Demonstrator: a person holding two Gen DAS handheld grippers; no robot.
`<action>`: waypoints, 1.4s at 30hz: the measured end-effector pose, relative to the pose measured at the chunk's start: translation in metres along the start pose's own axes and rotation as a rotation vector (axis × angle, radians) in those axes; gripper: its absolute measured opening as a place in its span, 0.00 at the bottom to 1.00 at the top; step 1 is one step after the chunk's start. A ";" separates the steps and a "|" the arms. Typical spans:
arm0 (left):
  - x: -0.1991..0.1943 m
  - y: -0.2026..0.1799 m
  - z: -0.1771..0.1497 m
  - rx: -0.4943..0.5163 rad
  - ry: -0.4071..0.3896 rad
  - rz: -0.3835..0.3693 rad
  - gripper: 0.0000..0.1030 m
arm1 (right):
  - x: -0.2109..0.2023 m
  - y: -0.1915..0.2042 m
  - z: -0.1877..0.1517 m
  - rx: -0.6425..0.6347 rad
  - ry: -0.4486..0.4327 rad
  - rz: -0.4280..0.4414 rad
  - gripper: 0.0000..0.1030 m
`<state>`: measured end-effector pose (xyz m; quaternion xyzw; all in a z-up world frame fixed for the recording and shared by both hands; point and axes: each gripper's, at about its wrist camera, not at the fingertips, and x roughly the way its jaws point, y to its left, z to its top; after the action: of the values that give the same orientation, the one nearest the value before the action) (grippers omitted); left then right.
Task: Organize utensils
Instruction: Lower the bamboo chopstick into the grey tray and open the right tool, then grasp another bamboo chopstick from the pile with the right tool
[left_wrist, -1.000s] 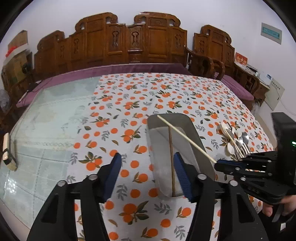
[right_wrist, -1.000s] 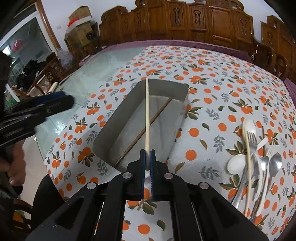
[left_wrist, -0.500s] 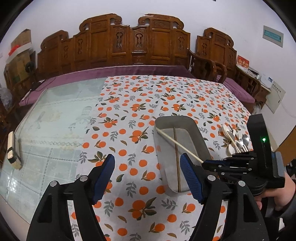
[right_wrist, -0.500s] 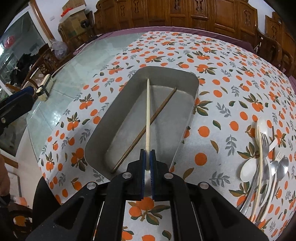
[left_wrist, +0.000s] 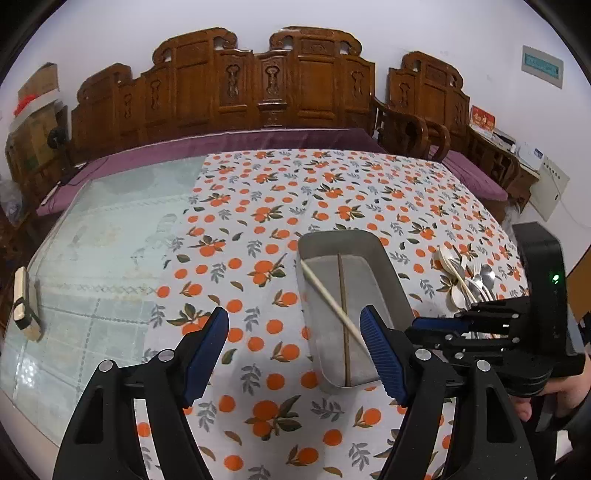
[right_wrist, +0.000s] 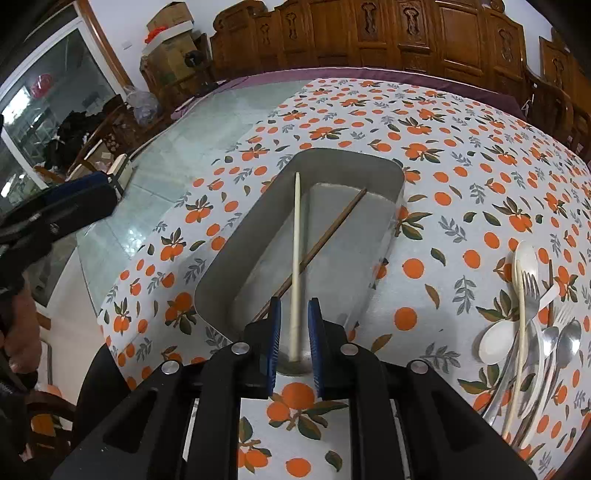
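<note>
A grey metal tray (right_wrist: 236, 254) (left_wrist: 388, 266) sits on the orange-print tablecloth. A pale chopstick (right_wrist: 296, 258) (left_wrist: 327, 295) lies in it, crossing a dark brown chopstick (right_wrist: 325, 236) (left_wrist: 343, 314). My right gripper (right_wrist: 294, 343) is open at the tray's near end, its pads either side of the pale chopstick's end without touching; it also shows in the left wrist view (left_wrist: 443, 325). My left gripper (left_wrist: 295, 350) is open and empty, above the cloth left of the tray. A pile of spoons, forks and chopsticks (right_wrist: 532, 332) (left_wrist: 469, 280) lies right of the tray.
The tablecloth (left_wrist: 332, 192) covers the table's right part; bare glass top (left_wrist: 110, 229) lies to the left with a small tan object (left_wrist: 24, 302) near its edge. Carved wooden benches (left_wrist: 258, 85) stand behind the table.
My right gripper has opened and let go of the pale chopstick, which now lies in the tray. My left gripper has pulled back and risen a little.
</note>
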<state>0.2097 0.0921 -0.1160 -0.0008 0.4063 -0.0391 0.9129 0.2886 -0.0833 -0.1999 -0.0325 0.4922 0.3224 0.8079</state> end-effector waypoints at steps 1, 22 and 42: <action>0.001 -0.002 0.000 -0.001 0.004 -0.001 0.68 | -0.003 -0.002 -0.001 0.001 -0.007 0.000 0.16; 0.031 -0.115 -0.008 0.100 0.047 -0.135 0.81 | -0.098 -0.124 -0.085 0.104 -0.056 -0.214 0.16; 0.055 -0.149 -0.019 0.118 0.113 -0.150 0.81 | -0.022 -0.160 -0.064 0.078 0.071 -0.234 0.16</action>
<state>0.2212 -0.0596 -0.1645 0.0245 0.4529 -0.1310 0.8816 0.3204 -0.2441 -0.2574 -0.0694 0.5256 0.2053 0.8226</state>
